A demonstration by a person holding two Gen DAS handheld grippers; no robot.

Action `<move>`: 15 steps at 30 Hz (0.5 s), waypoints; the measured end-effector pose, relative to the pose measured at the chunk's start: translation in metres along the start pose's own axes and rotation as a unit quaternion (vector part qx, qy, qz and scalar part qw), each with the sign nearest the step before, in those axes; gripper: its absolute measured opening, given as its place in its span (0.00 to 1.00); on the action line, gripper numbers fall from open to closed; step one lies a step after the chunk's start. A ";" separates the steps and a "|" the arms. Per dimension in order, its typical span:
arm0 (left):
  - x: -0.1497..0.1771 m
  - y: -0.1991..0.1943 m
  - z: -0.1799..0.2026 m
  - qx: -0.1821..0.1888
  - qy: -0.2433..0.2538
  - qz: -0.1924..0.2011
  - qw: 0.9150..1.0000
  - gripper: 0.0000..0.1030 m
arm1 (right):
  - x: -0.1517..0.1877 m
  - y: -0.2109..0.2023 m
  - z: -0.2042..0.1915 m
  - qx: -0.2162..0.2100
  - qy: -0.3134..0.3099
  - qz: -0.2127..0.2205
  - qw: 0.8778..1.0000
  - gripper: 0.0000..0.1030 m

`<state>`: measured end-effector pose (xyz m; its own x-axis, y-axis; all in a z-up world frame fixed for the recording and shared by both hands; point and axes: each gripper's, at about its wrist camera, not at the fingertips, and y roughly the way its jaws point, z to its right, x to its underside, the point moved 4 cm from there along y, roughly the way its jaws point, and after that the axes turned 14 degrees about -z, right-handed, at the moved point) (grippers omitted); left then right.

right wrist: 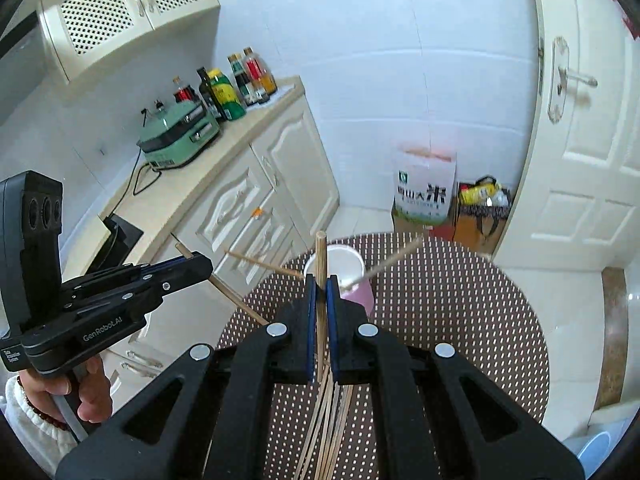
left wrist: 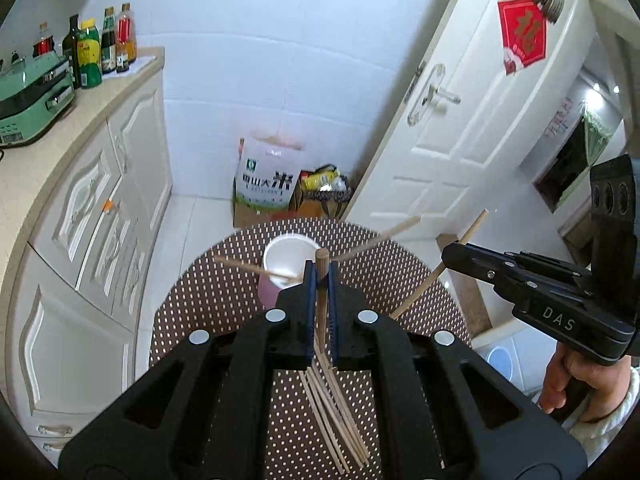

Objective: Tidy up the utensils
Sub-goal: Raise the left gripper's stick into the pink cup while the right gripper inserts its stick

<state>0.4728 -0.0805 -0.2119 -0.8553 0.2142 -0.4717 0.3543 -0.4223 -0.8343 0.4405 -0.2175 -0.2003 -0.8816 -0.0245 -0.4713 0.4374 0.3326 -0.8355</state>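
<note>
The left gripper point(left wrist: 320, 270) is held level over the round dotted bench point(left wrist: 224, 300), its fingers point(left wrist: 308, 280) pinching one chopstick point(left wrist: 321, 258) that stands nearly upright between the blue pads, its blunt top poking out above them. In the right wrist view this same gripper point(right wrist: 196, 266) reaches in from the left edge, tilted slightly up, with the person's left hand point(right wrist: 86, 392) wrapped round its grip below and a chopstick crossing through its closed tips at a slant.

Beyond the fingers a pink cup point(left wrist: 290, 264) with a white inside stands on the far part of the bench; two sticks point(left wrist: 394, 232) lean out of it, one to each side. A loose bundle point(left wrist: 336, 412) of more sticks lies on the bench beneath the left gripper, fanning toward the camera.

The right gripper point(right wrist: 321, 284) is also level and faces the cup point(right wrist: 352, 280), its fingers point(right wrist: 310, 292) pressed on a second upright chopstick point(right wrist: 321, 248). In the left wrist view it point(left wrist: 450, 252) comes in from the right, pointing leftward, the stick point(left wrist: 460, 252) running diagonally through its tips, the right hand point(left wrist: 580, 380) gripping its handle low down.
</note>
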 end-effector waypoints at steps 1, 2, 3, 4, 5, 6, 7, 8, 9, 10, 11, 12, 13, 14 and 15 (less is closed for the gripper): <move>-0.003 -0.003 0.000 0.000 -0.001 0.005 1.000 0.06 | -0.003 -0.002 -0.001 0.000 -0.003 0.004 1.000 0.04; -0.007 -0.008 0.000 0.001 -0.002 0.013 1.000 0.06 | -0.006 -0.005 -0.003 0.000 -0.006 0.008 1.000 0.04; -0.009 -0.010 0.001 0.001 -0.002 0.017 1.000 0.06 | -0.010 -0.007 -0.004 0.001 -0.009 0.013 1.000 0.04; -0.011 -0.013 0.001 0.001 -0.003 0.023 1.000 0.06 | -0.012 -0.009 -0.004 0.001 -0.011 0.016 1.000 0.04; -0.014 -0.016 0.000 0.001 -0.004 0.029 1.000 0.06 | -0.016 -0.011 -0.006 0.001 -0.013 0.020 1.000 0.04; -0.017 -0.019 0.000 0.000 -0.005 0.035 0.999 0.06 | -0.020 -0.013 -0.007 0.002 -0.017 0.024 1.000 0.04; -0.021 -0.021 -0.001 0.001 -0.008 0.040 0.999 0.06 | -0.023 -0.014 -0.007 0.002 -0.019 0.026 0.999 0.04; -0.024 -0.023 -0.002 0.001 -0.011 0.045 0.999 0.06 | -0.027 -0.015 -0.008 0.003 -0.021 0.031 0.999 0.04; -0.027 -0.025 -0.004 0.002 -0.014 0.049 0.999 0.06 | -0.031 -0.017 -0.010 0.004 -0.023 0.037 0.999 0.04; -0.030 -0.026 -0.005 0.003 -0.017 0.051 0.999 0.06 | -0.034 -0.018 -0.010 0.004 -0.025 0.039 0.999 0.04; -0.033 -0.026 -0.007 0.000 -0.021 0.055 0.998 0.06 | -0.038 -0.019 -0.011 0.005 -0.028 0.043 0.999 0.04; -0.037 -0.027 -0.009 -0.003 -0.025 0.058 0.998 0.06 | -0.041 -0.019 -0.012 0.006 -0.030 0.046 0.998 0.04; -0.040 -0.028 -0.010 -0.004 -0.027 0.062 0.998 0.06 | -0.045 -0.019 -0.013 0.009 -0.033 0.049 0.998 0.04; -0.042 -0.029 -0.011 -0.005 -0.029 0.066 0.997 0.06 | -0.048 -0.019 -0.014 0.011 -0.035 0.052 0.998 0.04; -0.046 -0.030 -0.012 -0.007 -0.031 0.072 0.997 0.06 | -0.052 -0.019 -0.016 0.013 -0.038 0.057 0.998 0.04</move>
<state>0.5055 -0.0672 -0.1684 -0.8167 0.0983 -0.5687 0.4794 -0.4331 -0.7633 0.4752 -0.2078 -0.1552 -0.8103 -0.0591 -0.5830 0.5398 0.3118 -0.7819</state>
